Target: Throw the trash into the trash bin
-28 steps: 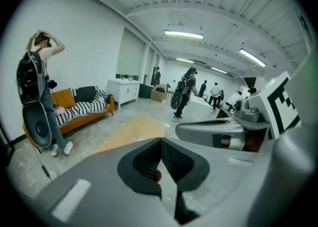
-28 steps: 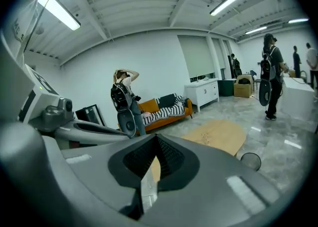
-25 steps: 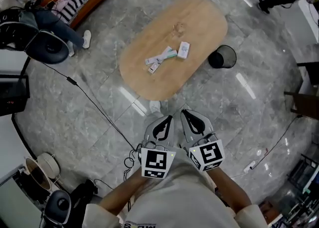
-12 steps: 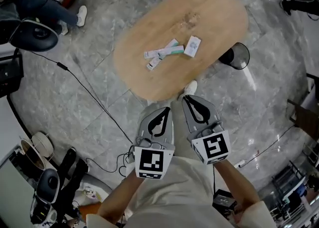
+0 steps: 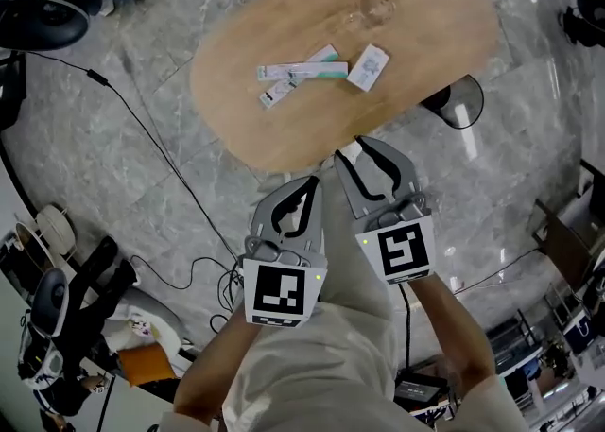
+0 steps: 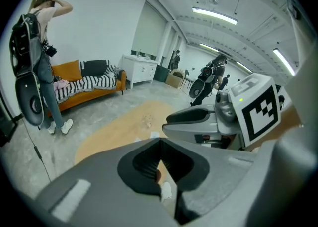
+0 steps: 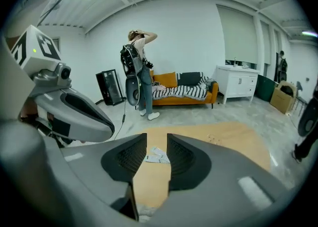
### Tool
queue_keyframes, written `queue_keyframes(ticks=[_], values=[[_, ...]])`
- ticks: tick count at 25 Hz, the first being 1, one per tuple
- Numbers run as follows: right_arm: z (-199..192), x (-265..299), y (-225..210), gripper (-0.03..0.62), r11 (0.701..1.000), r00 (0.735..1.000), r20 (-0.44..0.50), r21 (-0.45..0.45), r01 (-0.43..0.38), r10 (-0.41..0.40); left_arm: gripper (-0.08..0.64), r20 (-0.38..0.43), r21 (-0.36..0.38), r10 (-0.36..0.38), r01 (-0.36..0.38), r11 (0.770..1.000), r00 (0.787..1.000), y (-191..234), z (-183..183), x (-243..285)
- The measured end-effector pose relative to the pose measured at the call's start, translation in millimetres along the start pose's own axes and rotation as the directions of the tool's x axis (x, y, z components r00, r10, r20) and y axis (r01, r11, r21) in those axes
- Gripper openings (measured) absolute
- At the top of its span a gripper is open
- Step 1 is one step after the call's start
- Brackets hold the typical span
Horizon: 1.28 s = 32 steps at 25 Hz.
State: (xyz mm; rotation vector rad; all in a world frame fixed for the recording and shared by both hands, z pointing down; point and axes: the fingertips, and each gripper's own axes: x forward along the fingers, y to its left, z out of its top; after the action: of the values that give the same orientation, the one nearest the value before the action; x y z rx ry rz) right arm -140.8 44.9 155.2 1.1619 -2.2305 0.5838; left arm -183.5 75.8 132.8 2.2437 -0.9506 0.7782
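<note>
Left tongs (image 5: 311, 184) near table (image 5: 274, 28), bin (image 5: 455, 103) beside it

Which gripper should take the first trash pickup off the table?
Probably right: the right gripper sits nearer the white packet, its jaws just opening with nothing between them; the left gripper is shut and farther back.

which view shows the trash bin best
The head view: the black mesh trash bin stands on the floor beside the table, partly hidden by its edge. Neither gripper view shows it.
</note>
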Motion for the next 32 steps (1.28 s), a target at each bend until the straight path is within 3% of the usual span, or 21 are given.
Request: queue_keyframes(ticks=[3,10,17,23,29,32], values=[[-18,20,-9,0.167,0.996,0.999,-0.032,-0.086,-0.038,0.035,0.000,-0.003,-0.024,0.009,-0.009,1.000,1.000,1,-9,18],[-61,72,-31,0.200,0.977,0.989,-0.128,-0.189,-0.095,0.071,0.000,-0.033,-0.072,0.046,-0.048,0.996,0.998,23,-42,57],[-75,116,-52,0.269,0.944,0.974,-0.193,-0.282,-0.171,0.118,0.000,-0.039,-0.105,0.078,-0.081,0.991,0.996,42,-57,80],[-94,154,-62,0.304,0.884,0.950,-0.268,-0.389,-0.258,0.159,0.000,-0.053,-0.106,0.087,-0.092,0.990,0.995,54,-67,96],[-123,188,-72,0.313,0.836,0.912,-0.362,-0.426,-0.347,0.194,0.000,-0.075,-0.114,0.087,-0.095,0.989,0.993,63,-77,112],[-141,206,-76,0.321,0.790,0.890,-0.404,-0.466,-0.398,0.210,0.000,-0.080,-0.105,0.087,-0.095,0.990,0.993,65,-80,120]])
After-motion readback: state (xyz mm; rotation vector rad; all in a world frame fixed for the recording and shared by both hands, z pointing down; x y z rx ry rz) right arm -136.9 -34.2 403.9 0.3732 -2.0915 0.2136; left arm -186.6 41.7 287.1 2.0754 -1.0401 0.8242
